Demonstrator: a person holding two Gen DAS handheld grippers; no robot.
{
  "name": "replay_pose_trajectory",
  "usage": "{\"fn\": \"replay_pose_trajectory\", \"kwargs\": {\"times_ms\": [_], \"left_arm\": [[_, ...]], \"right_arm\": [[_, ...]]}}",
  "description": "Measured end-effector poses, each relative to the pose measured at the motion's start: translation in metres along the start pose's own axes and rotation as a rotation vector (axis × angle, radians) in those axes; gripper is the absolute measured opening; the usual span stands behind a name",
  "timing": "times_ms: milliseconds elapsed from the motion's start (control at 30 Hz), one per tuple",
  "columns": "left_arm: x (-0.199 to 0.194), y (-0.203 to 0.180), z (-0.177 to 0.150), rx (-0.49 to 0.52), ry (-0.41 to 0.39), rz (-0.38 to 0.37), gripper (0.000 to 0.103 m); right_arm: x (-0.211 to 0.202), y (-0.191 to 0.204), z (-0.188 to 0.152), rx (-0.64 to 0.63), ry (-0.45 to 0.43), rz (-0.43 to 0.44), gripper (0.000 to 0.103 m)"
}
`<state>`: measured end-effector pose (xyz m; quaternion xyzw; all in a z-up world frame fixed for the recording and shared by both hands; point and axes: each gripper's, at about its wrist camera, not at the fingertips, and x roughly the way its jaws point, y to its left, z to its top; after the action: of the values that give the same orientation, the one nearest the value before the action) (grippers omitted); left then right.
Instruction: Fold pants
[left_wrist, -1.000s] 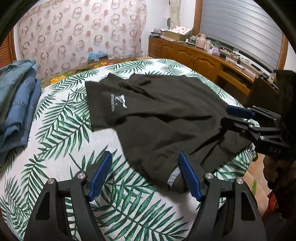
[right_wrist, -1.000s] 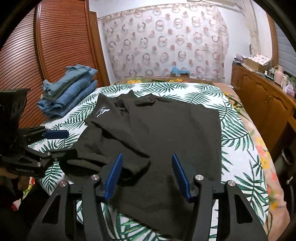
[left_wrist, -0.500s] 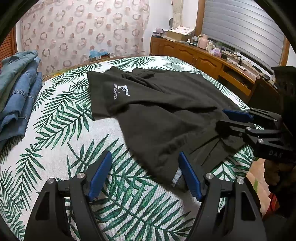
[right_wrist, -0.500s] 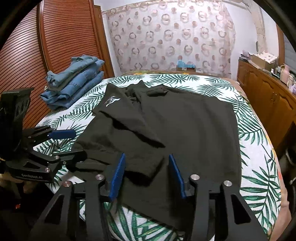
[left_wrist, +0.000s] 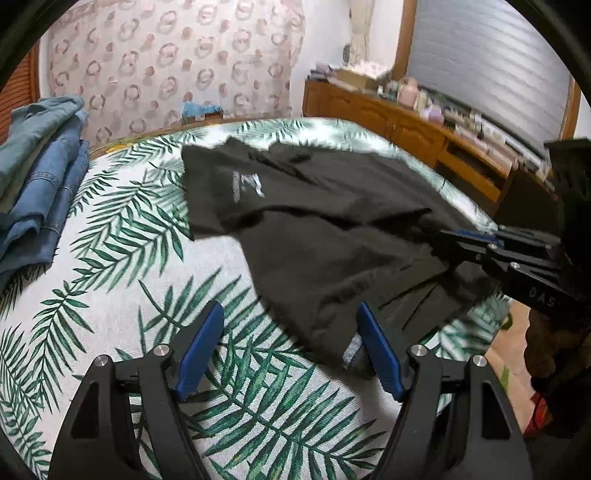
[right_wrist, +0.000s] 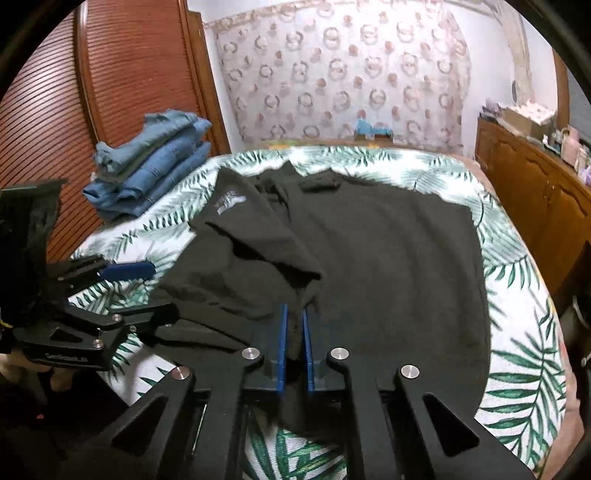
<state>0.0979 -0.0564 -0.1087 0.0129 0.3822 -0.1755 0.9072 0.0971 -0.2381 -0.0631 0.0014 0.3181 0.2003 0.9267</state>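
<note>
One pair of black pants (right_wrist: 369, 266) lies spread over the middle of the bed, with a white printed logo (left_wrist: 245, 186) near its far left corner and one flap folded over toward the near edge. The near hem of the garment reaches the bed's front edge, where both claws meet it.

The right gripper (right_wrist: 294, 334) is closed down on a bunched fold of the black cloth: its blue pads stand almost together with the fabric pinched between them, at the near middle of the pants. In the left wrist view the same gripper (left_wrist: 448, 245) comes in from the right with the cloth gathered at its tips.

The left gripper (left_wrist: 288, 345) stands wide apart and holds nothing. The near left corner of the pants, with a pale inner edge showing, lies just inside its right finger (left_wrist: 376, 349), while bare bedsheet fills most of the gap between the fingers. From the right wrist view this gripper (right_wrist: 157, 291) sits at the garment's left edge.

Under the pants is a white bedsheet (left_wrist: 110, 280) printed with green palm leaves. Folded blue jeans (right_wrist: 147, 173) are stacked at the far left corner of the bed, well apart from the pants. A wooden sideboard (left_wrist: 413, 129) runs along the right.
</note>
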Motion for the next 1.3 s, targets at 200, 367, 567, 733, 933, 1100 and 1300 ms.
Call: {"fn": "replay_pose_trajectory", "kwargs": {"times_ms": [200,367,567,733,933,1100,1300], "left_arm": [[-0.020,-0.004,0.006,0.003,-0.055,-0.002,0.076],[-0.021,-0.005,0.008,0.005,-0.057,-0.009,0.076],[-0.019,-0.007,0.009,0.008,-0.051,-0.012,0.076],[-0.019,-0.010,0.008,0.019,-0.049,-0.019,0.076],[-0.021,-0.013,0.009,0.028,-0.052,-0.032,0.076],[-0.022,-0.015,0.008,0.038,-0.055,-0.029,0.076],[-0.020,-0.015,0.008,0.029,-0.049,-0.026,0.076]], "right_arm": [[-0.033,-0.002,0.005,0.001,-0.087,-0.011,0.005],[-0.062,-0.006,0.003,0.006,-0.133,-0.018,0.005],[-0.076,-0.009,-0.011,0.010,-0.134,-0.037,0.005],[-0.085,-0.014,-0.016,0.021,-0.133,-0.067,0.005],[-0.095,-0.021,-0.020,0.035,-0.119,-0.087,0.005],[-0.100,-0.026,-0.029,0.043,-0.100,-0.104,0.005],[-0.098,-0.032,-0.035,0.057,-0.070,-0.111,0.005]]}}
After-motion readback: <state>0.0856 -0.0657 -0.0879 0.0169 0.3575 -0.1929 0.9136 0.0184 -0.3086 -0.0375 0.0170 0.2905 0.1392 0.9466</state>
